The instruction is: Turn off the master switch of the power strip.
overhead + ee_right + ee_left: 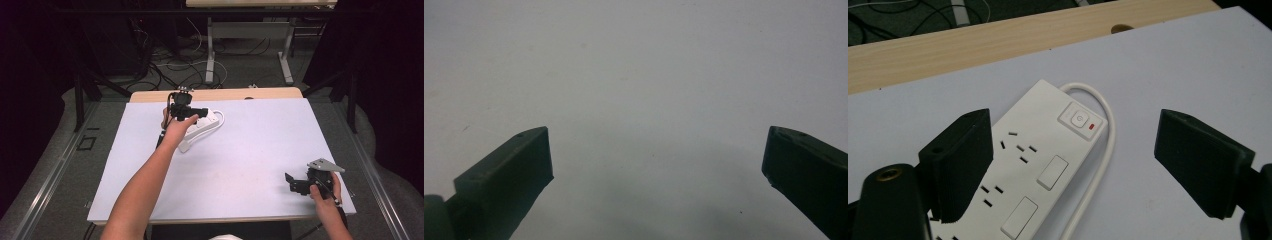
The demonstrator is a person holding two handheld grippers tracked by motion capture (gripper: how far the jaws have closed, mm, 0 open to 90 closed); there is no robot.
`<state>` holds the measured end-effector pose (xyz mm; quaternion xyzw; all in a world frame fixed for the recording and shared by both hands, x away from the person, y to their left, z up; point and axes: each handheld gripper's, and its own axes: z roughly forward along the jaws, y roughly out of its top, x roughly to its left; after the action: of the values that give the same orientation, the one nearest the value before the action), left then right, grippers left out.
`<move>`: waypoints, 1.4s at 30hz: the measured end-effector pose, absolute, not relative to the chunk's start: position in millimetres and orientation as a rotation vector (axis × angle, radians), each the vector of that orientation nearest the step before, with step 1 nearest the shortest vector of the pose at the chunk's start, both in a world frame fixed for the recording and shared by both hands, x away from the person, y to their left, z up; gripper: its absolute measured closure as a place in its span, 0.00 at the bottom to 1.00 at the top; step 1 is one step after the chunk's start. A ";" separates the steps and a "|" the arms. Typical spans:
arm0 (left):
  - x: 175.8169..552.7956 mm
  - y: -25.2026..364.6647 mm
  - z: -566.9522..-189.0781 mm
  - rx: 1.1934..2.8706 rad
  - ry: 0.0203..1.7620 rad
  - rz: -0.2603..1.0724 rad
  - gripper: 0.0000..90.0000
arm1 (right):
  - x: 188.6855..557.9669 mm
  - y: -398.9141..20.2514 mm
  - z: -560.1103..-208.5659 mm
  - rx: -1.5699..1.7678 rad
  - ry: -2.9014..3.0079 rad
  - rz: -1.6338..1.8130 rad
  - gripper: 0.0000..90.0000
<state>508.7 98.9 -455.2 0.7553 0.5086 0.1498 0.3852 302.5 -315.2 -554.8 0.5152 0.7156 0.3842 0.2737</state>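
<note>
A power symbol, seemingly, marks the power strip's (1038, 165) switch (1078, 120).

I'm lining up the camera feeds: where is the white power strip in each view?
High view: power strip upper left of centre, by the left gripper.
Left gripper view: power strip lower centre, between open jaws.
Right gripper view: not in it.
Shared landmark: white table surface.

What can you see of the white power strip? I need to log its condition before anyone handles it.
The power strip is a white, plastic-looking bar lying flat on the pale table sheet, near the far edge. Its top shows several socket slots, rectangular covers and a square power button with a small red indicator beside it. A white cord loops from its end and runs back along one side. The left claw hovers above it, jaws wide apart, not pressing it.
</note>
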 end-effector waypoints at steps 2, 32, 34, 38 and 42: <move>506.1 103.5 -452.3 1.908 1.299 0.359 0.18 | 302.3 -315.6 -554.4 1.385 1.937 1.034 0.00; 451.2 148.0 -428.3 1.860 1.207 0.397 0.00 | 302.6 -312.5 -554.7 1.389 1.927 1.028 0.00; 446.4 149.8 -429.1 1.869 1.202 0.402 0.00 | 302.9 -313.1 -555.1 1.380 1.931 1.024 0.00; 435.5 155.1 -430.7 1.886 1.191 0.425 0.00 | 302.8 -312.7 -554.9 1.385 1.928 1.028 0.00; 426.1 161.7 -431.8 1.900 1.184 0.428 0.00 | 302.5 -312.5 -554.4 1.389 1.927 1.032 0.00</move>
<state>426.1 161.7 -431.8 0.7572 0.4718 0.1705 0.4182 302.5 -312.5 -554.4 0.5162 0.7159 0.3833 0.2723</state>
